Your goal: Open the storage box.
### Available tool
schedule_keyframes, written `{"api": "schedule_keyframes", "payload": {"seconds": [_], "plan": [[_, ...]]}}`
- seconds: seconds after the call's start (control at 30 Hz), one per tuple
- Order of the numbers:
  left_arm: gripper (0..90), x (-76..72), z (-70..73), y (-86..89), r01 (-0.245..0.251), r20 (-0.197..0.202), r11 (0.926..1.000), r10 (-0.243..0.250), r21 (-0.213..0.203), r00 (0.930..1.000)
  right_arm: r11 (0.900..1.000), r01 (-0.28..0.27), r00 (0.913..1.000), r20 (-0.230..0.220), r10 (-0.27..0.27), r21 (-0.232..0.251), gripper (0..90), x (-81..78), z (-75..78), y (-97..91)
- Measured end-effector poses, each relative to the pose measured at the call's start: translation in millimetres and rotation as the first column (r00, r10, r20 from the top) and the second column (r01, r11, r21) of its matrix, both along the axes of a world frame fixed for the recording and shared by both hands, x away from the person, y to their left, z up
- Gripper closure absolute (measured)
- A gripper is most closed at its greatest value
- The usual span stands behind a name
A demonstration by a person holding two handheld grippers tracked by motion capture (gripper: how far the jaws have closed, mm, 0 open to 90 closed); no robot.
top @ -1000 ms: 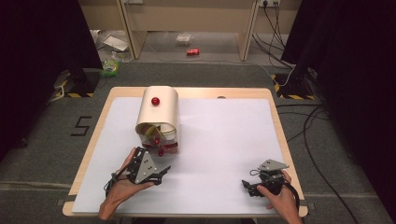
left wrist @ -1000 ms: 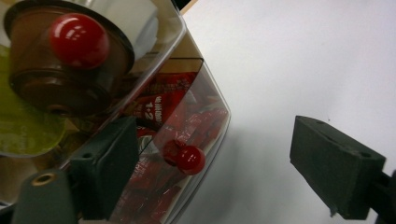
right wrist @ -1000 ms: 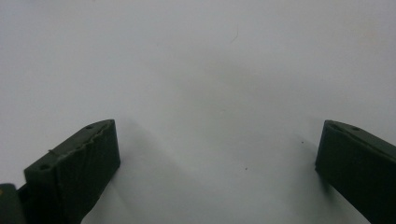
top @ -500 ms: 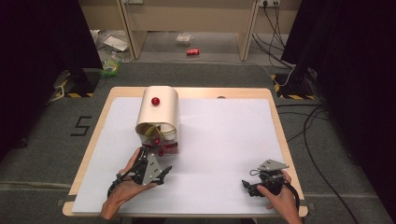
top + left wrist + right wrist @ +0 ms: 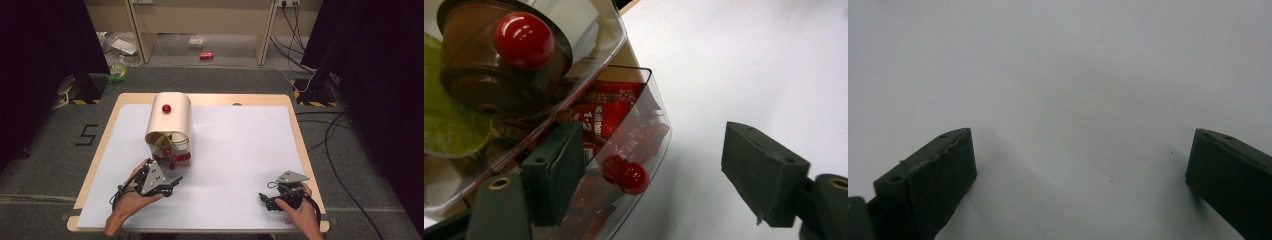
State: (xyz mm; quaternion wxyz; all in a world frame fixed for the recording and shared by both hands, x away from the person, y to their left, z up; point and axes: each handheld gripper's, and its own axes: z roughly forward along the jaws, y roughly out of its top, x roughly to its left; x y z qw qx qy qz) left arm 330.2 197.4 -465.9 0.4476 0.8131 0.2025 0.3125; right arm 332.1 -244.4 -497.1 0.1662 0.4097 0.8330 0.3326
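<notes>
Two knobs matter, but yours is the lower one — the small red ball handle [image 5: 633, 178] on the clear plastic drawer of red packets [image 5: 634, 125], just under the cream rounded-top storage box [image 5: 170, 120]. Your left gripper [image 5: 649, 175] straddles that handle, jaws spread and just been closing, neither pad touching it. The right gripper [image 5: 272, 200] rests far right of the box, jaws wide over bare white table [image 5: 1073, 75].

The whole surface [image 5: 235, 150] is seen from high above, looking forward and down. The clear drawer [image 5: 624, 150] is viewed close along the left claw [image 5: 664, 170], and bare surface along the right claw [image 5: 1080, 175].
</notes>
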Motion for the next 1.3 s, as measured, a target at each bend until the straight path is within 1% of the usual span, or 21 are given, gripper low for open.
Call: {"api": "schedule_keyframes", "payload": {"seconds": [0.03,0.2,0.27,0.37,0.4,0.43,0.47,0.63,0.7,0.8,0.87,1.1,1.13,1.17,1.23,1.27,1.3], "plan": [[26.3,0.0,0.0,0.0,0.000,0.000,1.0000,0.000,0.000,1.0000,1.0000,0.000,1.0000,0.000,0.000,0.000,0.3,0.0,0.0,0.0],[31.4,-3.9,4.5,3.2,-0.018,-0.044,0.9990,0.016,-0.041,0.9989,1.0000,-0.001,1.0000,0.001,0.001,0.000,0.3,0.1,0.0,0.0],[34.7,-5.6,6.2,3.6,-0.025,-0.054,0.9988,0.023,-0.043,0.9983,1.0000,0.000,1.0000,0.001,0.000,0.000,0.2,0.1,0.0,0.0],[38.7,-8.8,7.2,4.4,-0.033,-0.058,0.9984,0.030,-0.046,0.9978,1.0000,-0.001,1.0000,0.001,0.001,0.000,0.3,0.1,0.0,0.0],[42.0,-10.4,7.7,5.1,-0.036,-0.062,0.9980,0.033,-0.053,0.9975,1.0000,-0.001,1.0000,0.001,0.001,0.000,0.2,0.1,0.0,0.0],[42.0,-11.4,8.3,6.0,-0.038,-0.065,0.9978,0.034,-0.054,0.9973,1.0000,-0.001,1.0000,0.001,0.001,0.000,0.2,0.1,0.0,0.0],[44.1,-12.1,8.4,6.7,-0.038,-0.065,0.9976,0.035,-0.058,0.9973,1.0000,-0.001,1.0000,0.001,0.001,0.000,0.3,0.1,0.0,0.0],[53.2,-15.2,7.3,10.4,-0.058,-0.070,0.9940,0.052,-0.093,0.9962,1.0000,0.000,1.0000,0.000,0.000,0.000,0.2,0.1,0.0,0.0],[57.6,-16.9,6.3,11.9,-0.062,-0.071,0.9932,0.055,-0.098,0.9960,1.0000,-0.001,1.0000,0.001,0.001,0.000,0.2,0.1,-0.1,0.0],[60.2,-18.1,5.6,13.2,-0.059,-0.074,0.9935,0.052,-0.097,0.9959,1.0000,0.000,1.0000,0.000,0.000,0.000,0.3,0.1,0.0,0.0],[64.1,-18.8,4.4,14.4,-0.061,-0.078,0.9924,0.053,-0.107,0.9955,1.0000,-0.002,1.0000,0.002,0.002,-0.001,0.3,0.3,0.0,-0.2],[66.5,-22.1,2.6,15.8,-0.056,-0.083,0.9942,0.049,-0.092,0.9953,1.0000,-0.002,1.0000,0.003,0.002,-0.001,0.3,0.3,0.0,-0.2],[67.1,-21.4,2.7,16.6,-0.054,-0.074,0.9938,0.047,-0.097,0.9962,1.0000,-0.001,1.0000,0.001,0.001,0.000,0.2,0.2,0.0,-0.1],[67.9,-21.8,2.4,16.5,-0.062,-0.086,0.9933,0.053,-0.097,0.9949,1.0000,-0.002,1.0000,0.003,0.002,-0.001,0.2,0.3,0.0,-0.2],[68.1,-21.3,1.7,16.5,-0.072,-0.085,0.9945,0.066,-0.076,0.9942,1.0000,-0.002,1.0000,0.002,0.002,-0.001,0.2,0.3,0.0,-0.2],[68.3,-20.7,1.4,16.3,-0.069,-0.082,0.9952,0.063,-0.069,0.9946,1.0000,-0.003,1.0000,0.003,0.003,-0.001,0.2,0.3,0.0,-0.2],[68.2,-21.3,0.0,15.5,-0.069,-0.102,0.9956,0.063,-0.063,0.9928,1.0000,-0.001,1.0000,0.001,0.001,0.000,0.3,0.2,0.0,-0.1]]}}
